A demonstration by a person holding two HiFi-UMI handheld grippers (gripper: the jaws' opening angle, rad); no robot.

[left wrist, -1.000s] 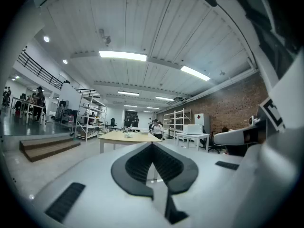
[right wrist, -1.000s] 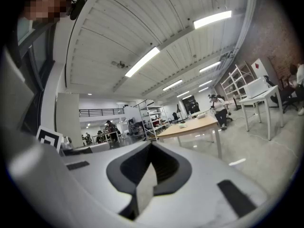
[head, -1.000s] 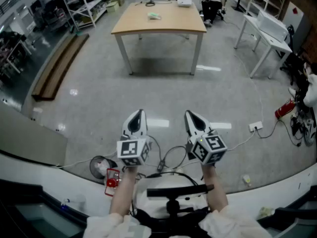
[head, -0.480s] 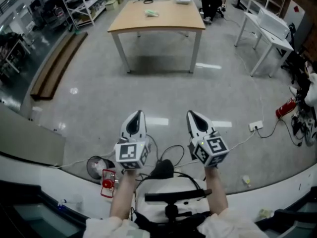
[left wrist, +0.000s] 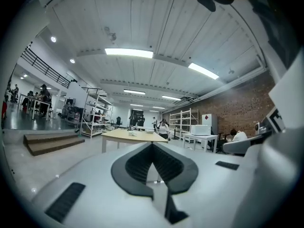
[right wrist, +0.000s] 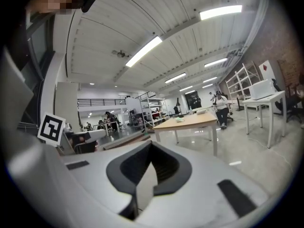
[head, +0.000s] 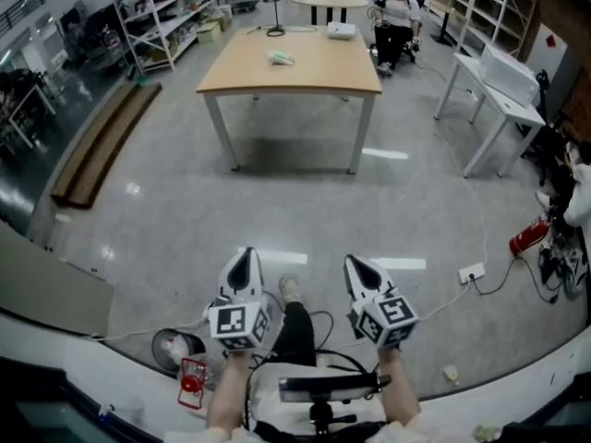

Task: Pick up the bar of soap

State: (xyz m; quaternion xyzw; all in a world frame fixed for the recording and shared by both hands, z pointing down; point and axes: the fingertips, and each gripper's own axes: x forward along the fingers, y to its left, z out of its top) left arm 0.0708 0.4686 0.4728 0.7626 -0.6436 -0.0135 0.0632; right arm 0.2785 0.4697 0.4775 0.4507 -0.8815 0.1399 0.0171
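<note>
A small pale green bar, likely the soap [head: 280, 58], lies on the far half of a wooden table [head: 305, 77] across the floor, well away from both grippers. It also shows as a pale speck [right wrist: 179, 119] in the right gripper view. My left gripper [head: 244, 253] and right gripper [head: 355, 262] are held side by side low in the head view, both pointing toward the table. Each has its jaws shut with nothing between them, as the left gripper [left wrist: 152, 145] and right gripper [right wrist: 151, 144] views show.
A white box [head: 342, 30] and a desk lamp [head: 274, 7] stand at the table's far end, where a person [head: 399, 7] sits. White tables [head: 503, 67] are at the right, shelving [head: 157, 7] and wooden benches [head: 97, 141] at the left. Cables, a power strip [head: 472, 272] and a fire extinguisher [head: 528, 236] are on the floor.
The view has tilted up, so the table sits lower in the frame with more room behind it. A leg and shoe have come forward between the grippers. Both jaws stay shut.
</note>
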